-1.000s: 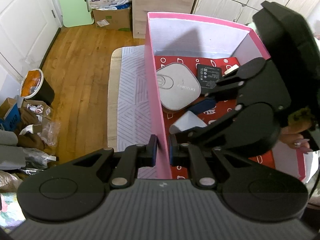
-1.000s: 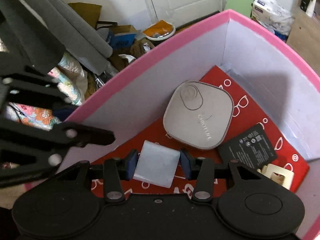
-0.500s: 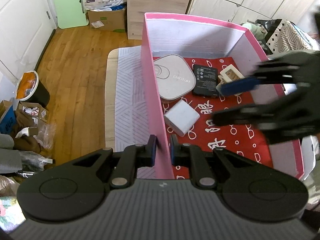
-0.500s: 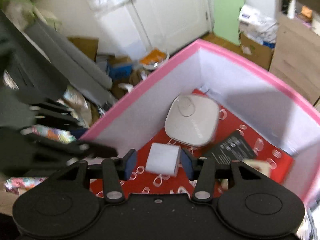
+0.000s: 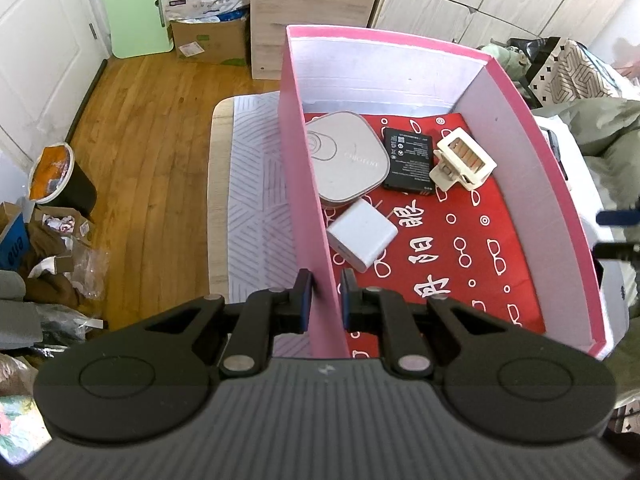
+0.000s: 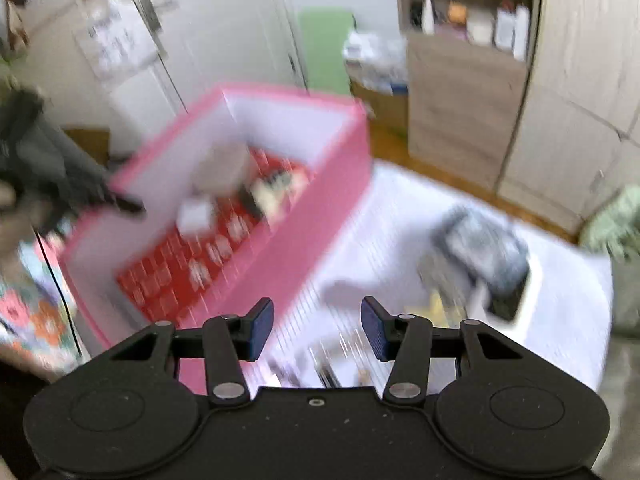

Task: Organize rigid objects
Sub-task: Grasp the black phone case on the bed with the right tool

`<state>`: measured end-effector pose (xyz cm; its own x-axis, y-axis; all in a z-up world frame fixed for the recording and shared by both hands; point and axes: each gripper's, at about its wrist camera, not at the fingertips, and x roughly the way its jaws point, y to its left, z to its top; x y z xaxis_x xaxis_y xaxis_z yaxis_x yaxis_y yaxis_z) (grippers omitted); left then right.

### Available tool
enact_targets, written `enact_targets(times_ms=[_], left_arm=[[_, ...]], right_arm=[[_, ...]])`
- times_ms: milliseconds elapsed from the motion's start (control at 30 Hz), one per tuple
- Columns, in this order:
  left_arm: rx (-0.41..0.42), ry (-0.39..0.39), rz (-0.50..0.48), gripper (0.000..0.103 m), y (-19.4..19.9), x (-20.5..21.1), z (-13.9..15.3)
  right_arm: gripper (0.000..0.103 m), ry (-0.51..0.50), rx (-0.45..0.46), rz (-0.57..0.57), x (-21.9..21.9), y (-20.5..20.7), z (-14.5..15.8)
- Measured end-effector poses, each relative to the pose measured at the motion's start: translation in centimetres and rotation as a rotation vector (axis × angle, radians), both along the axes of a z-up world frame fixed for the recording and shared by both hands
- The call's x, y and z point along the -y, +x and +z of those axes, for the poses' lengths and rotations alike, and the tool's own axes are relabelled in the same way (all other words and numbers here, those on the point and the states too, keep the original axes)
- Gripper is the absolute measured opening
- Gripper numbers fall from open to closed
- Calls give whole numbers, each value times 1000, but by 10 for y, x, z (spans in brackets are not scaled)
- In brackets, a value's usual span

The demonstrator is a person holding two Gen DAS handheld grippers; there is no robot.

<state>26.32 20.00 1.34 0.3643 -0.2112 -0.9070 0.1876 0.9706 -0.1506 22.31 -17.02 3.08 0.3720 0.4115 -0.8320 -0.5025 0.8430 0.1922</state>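
Pink cardboard box (image 5: 308,216) wall sits pinched between the left tongs (image 5: 325,292), which clamp its near side wall to steady it on the white-covered bench (image 5: 256,184). Inside, on the red patterned lining, lie a white square charger block (image 5: 362,235), a grey rounded-square device (image 5: 346,158), a flat black battery (image 5: 408,160) and a cream plastic clip (image 5: 464,159). The right tongs (image 6: 317,330) hang wide apart and empty above the bench, outside the box. Judging by that, one drop is done; the next move calls for choosing among the blurred items (image 6: 480,256) on the bench and closing squarely on one.
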Motion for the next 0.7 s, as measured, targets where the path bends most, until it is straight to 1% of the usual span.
enact_targets(times_ms=[100,167,267,367,600,700], left_arm=[[3,15,-2,12,0,4,1],[2,15,7,12,0,4,1],[-4,9,18,12,0,4,1],[-4,17,19,12,0,5,1],[-12,19,42,12,1,5,2],[-11,27,50,12,1,7,2]], right_arm=[[54,-54,-30,-2,9,-12,-14],[55,-108,-29,8,17,-19,-21],[63,-193,-28,40,16,-31,-30],[64,-250,-36,69,20,-36,-41],[68,-323,-47,64,35,-34,-65],[69,-289,-71,67,42,-32,-71]])
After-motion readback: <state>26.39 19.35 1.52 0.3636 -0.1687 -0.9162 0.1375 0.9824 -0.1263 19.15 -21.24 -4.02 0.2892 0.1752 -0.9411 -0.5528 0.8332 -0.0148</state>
